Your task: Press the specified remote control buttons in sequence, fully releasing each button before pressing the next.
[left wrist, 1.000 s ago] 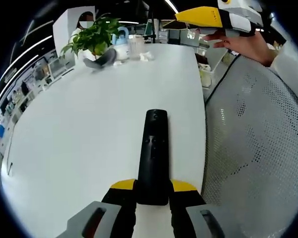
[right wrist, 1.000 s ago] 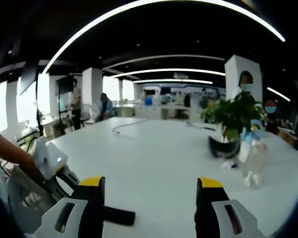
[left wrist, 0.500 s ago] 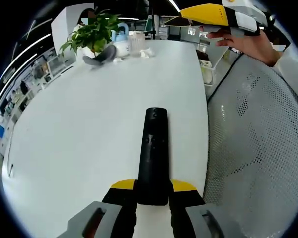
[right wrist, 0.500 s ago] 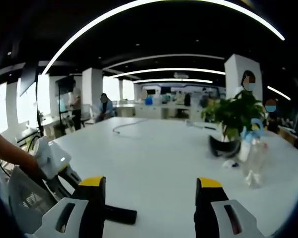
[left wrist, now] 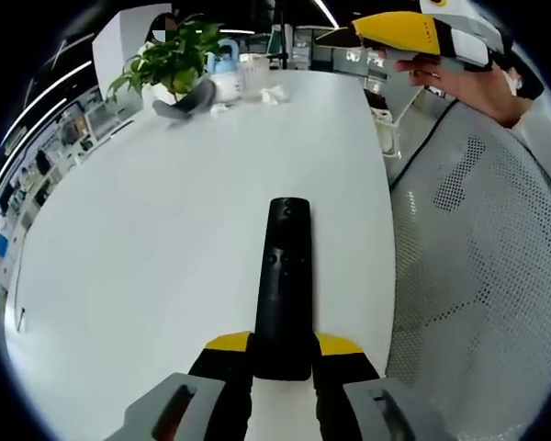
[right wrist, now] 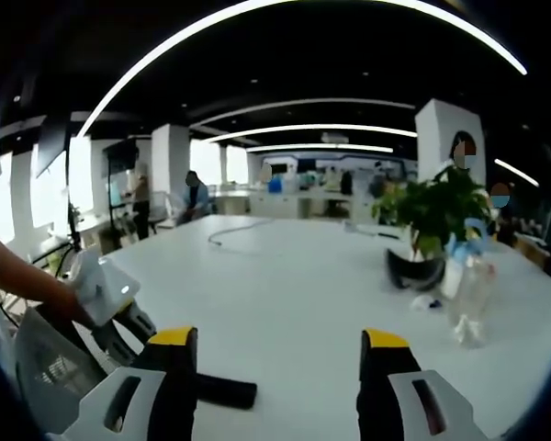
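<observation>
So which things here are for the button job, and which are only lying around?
For the job:
- remote control
- left tongs, shut on it
- right tongs, open

Lying about:
- potted plant
- blue kettle
- clear bottle
- cable

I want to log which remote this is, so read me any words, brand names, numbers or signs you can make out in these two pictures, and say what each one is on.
No text can be read in either view.
Remote control: button marks show on its black face, too small to read; no brand visible.
Signs and screens in the room behind the table: too blurred to read.
Bottle by the potted plant: no legible label.
</observation>
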### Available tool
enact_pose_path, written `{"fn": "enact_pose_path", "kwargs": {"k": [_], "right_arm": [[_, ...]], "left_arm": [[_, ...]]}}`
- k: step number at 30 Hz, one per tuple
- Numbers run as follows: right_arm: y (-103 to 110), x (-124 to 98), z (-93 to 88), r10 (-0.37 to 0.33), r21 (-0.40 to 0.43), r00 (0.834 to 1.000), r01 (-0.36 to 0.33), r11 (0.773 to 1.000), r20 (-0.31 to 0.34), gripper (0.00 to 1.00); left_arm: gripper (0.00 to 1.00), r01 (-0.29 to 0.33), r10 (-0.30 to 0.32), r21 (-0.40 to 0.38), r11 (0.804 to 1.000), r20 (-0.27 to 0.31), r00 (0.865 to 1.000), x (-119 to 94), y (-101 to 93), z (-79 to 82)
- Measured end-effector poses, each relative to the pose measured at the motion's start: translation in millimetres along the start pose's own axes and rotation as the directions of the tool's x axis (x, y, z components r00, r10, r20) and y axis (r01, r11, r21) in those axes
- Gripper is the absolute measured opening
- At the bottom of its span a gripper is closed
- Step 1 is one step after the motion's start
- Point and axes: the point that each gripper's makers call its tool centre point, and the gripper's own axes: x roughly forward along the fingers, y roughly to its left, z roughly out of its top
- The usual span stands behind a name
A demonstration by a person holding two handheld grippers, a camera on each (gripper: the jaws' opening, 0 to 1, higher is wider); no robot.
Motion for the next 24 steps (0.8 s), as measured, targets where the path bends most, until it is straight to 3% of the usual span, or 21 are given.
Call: {"fn": "enact_pose_path", "kwargs": {"k": [16,24], "right_arm": [[2,0,-1.8,0.009,-0.008,1.0,-0.01,1.0,-0.011,0.68],[0,0,-1.2,0.003,-0.003,1.0,-0.003,1.0,-0.008,0.67]], "left_arm": [[0.24,0.012,-0.012,0.003,1.0,0.001,1.0,2,9.4,2.8],[0.24,0.031,-0.03,0.028,0.999,-0.03,0.999,3,16.5,3.4]]}}
